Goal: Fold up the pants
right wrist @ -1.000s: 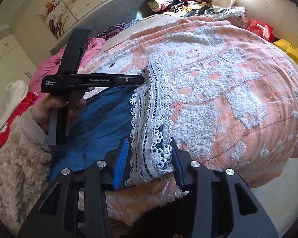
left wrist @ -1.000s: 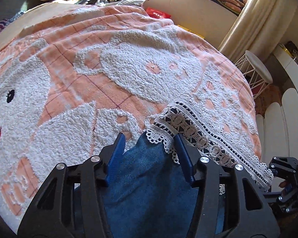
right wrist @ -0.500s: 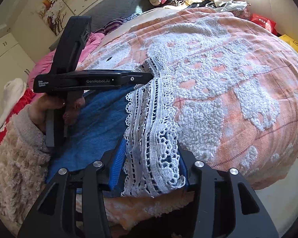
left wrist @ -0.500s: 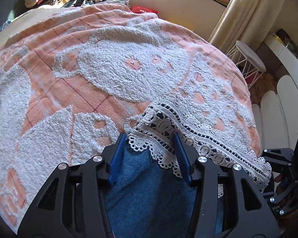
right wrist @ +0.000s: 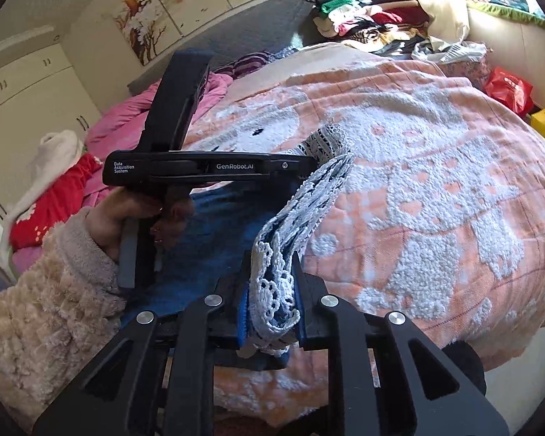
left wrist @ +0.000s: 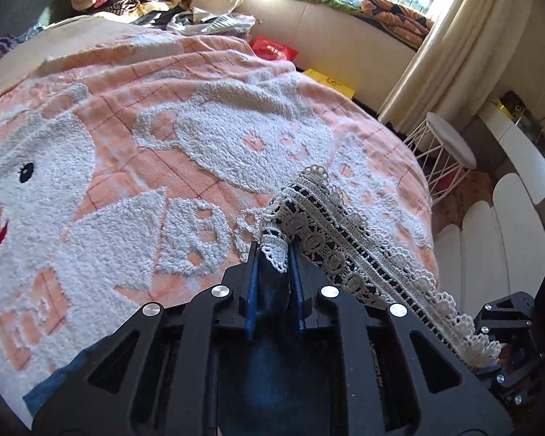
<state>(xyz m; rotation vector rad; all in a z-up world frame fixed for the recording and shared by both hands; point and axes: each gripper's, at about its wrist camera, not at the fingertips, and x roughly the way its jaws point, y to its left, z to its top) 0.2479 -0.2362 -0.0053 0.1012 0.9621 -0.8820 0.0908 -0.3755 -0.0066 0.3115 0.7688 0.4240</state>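
Blue denim pants (right wrist: 218,225) with a white lace hem (left wrist: 330,225) lie at the near edge of a bed. My left gripper (left wrist: 274,258) is shut on one corner of the lace hem and denim. My right gripper (right wrist: 270,272) is shut on the other corner of the lace hem (right wrist: 301,203). The hem hangs stretched between the two grippers, lifted off the blanket. The left gripper also shows in the right wrist view (right wrist: 310,161), held by a hand in a fluffy sleeve. The rest of the pants is hidden under the grippers.
An orange and white blanket (left wrist: 163,116) covers the bed. Piled clothes (right wrist: 367,21) lie at its far end. A white wire stool (left wrist: 450,145) stands by the curtain. A red bag (left wrist: 274,49) and a yellow box (left wrist: 330,81) lie beside the bed.
Both grippers have closed on the lace hem and lifted it off the blanket. The hem is now bunched and taut between them.
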